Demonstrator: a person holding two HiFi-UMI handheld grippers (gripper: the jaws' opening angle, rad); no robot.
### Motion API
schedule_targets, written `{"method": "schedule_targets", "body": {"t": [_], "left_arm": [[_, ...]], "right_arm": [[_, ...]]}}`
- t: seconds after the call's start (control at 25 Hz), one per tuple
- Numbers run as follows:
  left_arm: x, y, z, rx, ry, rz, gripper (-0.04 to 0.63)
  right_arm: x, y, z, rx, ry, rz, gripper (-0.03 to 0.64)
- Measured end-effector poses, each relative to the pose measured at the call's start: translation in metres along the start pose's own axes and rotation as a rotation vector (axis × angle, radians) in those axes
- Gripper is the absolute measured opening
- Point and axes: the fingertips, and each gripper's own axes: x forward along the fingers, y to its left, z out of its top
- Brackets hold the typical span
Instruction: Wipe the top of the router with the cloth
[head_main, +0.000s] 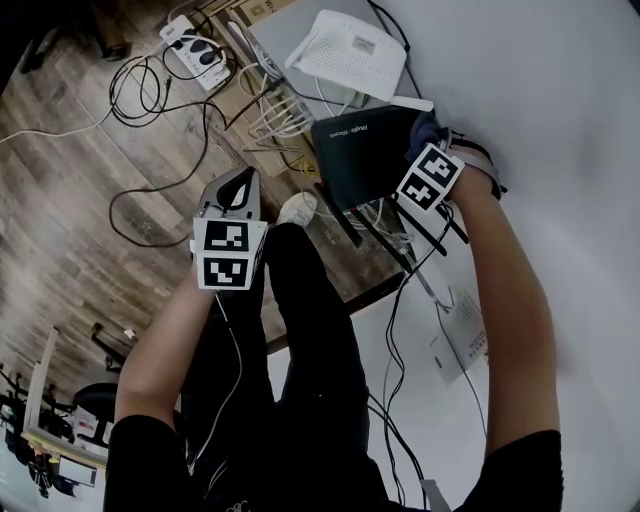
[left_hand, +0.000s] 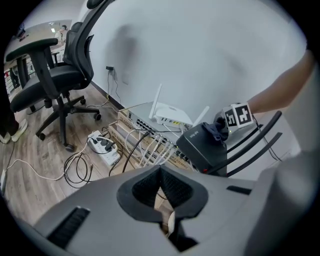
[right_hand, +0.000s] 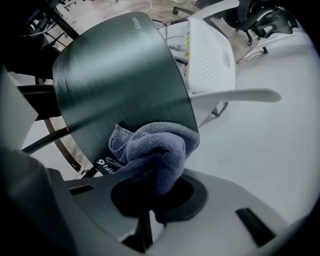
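**A:** Wooden floor (head_main: 70, 200) against a white wall (head_main: 540, 90). What's entered for it?

**B:** Item one: black router (right_hand: 120, 75), lying flat on a stack of network switches (left_hand: 145, 132). Item two: white router (head_main: 350, 50), just behind the black router. Item three: power strip (head_main: 195, 45) among loose cables, out from the black router on the side away from the wall.

**A:** Cloth?

**B:** Blue-grey cloth (right_hand: 155, 147), bunched, resting on the black router's top at the edge nearest the right claw (right_hand: 150, 172). That claw is clamped on the cloth and presses the wad against the brushed surface.

**A:** Other claw?

**B:** Left claw (left_hand: 162, 187): jaws together, nothing between them, held well apart from the black router over the floor. It looks idle.

**A:** Step in hand?

**B:** By my reading it's the wiping itself, early on, since the cloth sits on one edge and most of the top lies bare beyond it.

**A:** Next move?

**B:** Probably a sweep across the top toward the far edge, with even downward pressure. The black router sits loose on the stack, so a hard push could slide it. The wad should stay flat and clear of the antennas beside the black router.
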Motion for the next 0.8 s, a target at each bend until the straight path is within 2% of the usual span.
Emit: {"method": "schedule_targets", "body": {"t": [0.28,0.36,0.68,0.8], "left_arm": [[0.002,-0.001,-0.005,-0.005,0.006,-0.001,-0.002],[0.003,-0.002,-0.006,-0.007,0.007,-0.001,-0.002],[0.011,-0.013,-0.008,-0.009,0.006,-0.017,-0.002],[0.011,-0.017,-0.007,-0.003,0.004,-0.026,-0.002]], "right_arm": [[-0.005,0.025,-0.003,-0.036,0.061,0.194,0.02],[-0.01,0.033,0.0,-0.057,0.052,0.223,0.02],[-0.037,0.054,0.041,-0.045,-0.184,0.26,0.02],[-0.052,0.066,0.062,-0.05,-0.285,0.303,0.02]]}}
